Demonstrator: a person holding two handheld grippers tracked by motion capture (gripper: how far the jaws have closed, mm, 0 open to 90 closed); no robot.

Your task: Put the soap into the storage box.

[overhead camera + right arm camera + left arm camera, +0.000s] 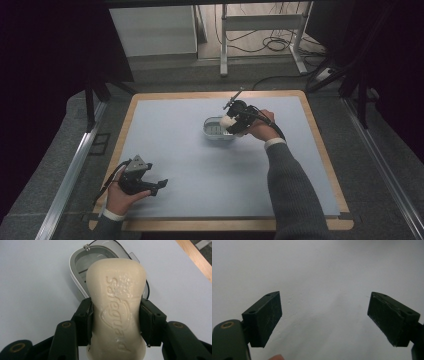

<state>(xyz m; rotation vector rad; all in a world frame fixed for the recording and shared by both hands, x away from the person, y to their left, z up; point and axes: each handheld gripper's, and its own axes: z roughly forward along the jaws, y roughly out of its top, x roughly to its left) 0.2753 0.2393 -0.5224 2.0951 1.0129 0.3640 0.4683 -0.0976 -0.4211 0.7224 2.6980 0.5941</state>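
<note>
Half the soap dish (80, 263) is hidden behind the bar of soap (116, 307) in the right gripper view, its far rim cut off. That bar runs lengthwise away from the camera, embossed face up, directly above the dish. Right gripper (115, 320) is clamped on the soap's narrow waist. Left gripper (324, 320) rests near the table's (190, 165) front-left edge, jaws wide apart, nothing between them.
</note>
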